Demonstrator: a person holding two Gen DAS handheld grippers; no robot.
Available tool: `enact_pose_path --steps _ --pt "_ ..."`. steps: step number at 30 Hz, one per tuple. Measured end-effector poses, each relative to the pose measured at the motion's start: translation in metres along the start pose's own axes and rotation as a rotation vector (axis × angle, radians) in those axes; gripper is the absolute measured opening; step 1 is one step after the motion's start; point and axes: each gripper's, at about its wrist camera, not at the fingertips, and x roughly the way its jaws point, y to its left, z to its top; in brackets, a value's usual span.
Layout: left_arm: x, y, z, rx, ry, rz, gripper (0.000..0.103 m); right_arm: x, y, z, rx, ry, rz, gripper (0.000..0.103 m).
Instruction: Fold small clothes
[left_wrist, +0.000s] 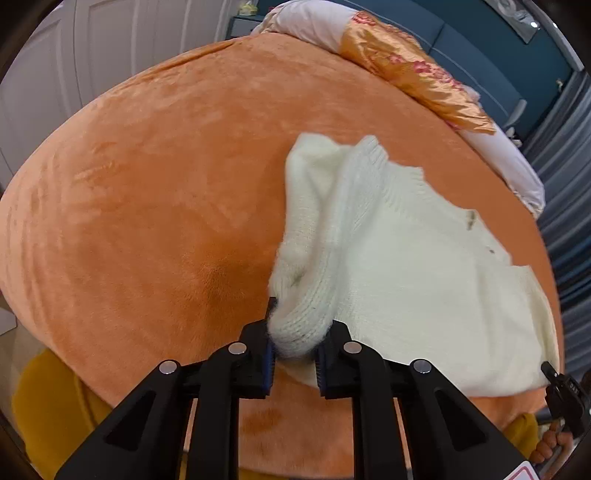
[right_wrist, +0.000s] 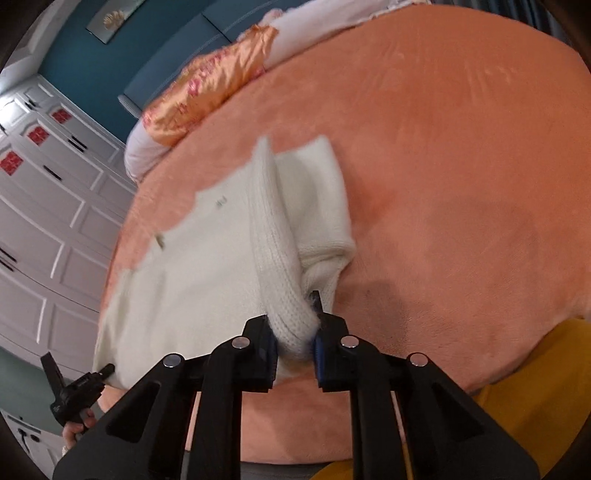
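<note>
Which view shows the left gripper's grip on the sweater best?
The left wrist view: the left gripper pinches a bunched knit edge of the white sweater. The right wrist view shows only that gripper's side at the sweater's far corner.

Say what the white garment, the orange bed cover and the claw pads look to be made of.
White garment: soft knit, likely wool or acrylic; ribbed stitches and fuzzy edges show.
Orange bed cover: plush velvety fleece; short nap with brushed streaks.
Left claw pads: blue, ridged, probably rubber or plastic, on matte black arms.
</note>
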Motion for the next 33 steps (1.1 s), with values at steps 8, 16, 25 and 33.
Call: enact_pose_path --steps 8,16,25,33 --pt "-0.027 0.018 -0.059 0.053 0.102 -0.012 0.013 -0.03 -0.027 -0.054 -0.016 0.15 -0.092 0.013" --pt "-0.075 0.02 -0.053 0.003 -0.034 -0.082 0.034 -0.057 0.003 -0.044 -0.181 0.054 -0.209 0.041" --pt "-0.018 -0.023 0.039 0.072 -0.103 -0.018 0.075 0.008 0.042 0.029 -0.229 -0.034 -0.135 0.061" --pt "0.045 -0.026 0.046 0.061 0.083 -0.126 0.005 0.042 0.062 0.045 -0.284 0.026 -0.114 0.008"
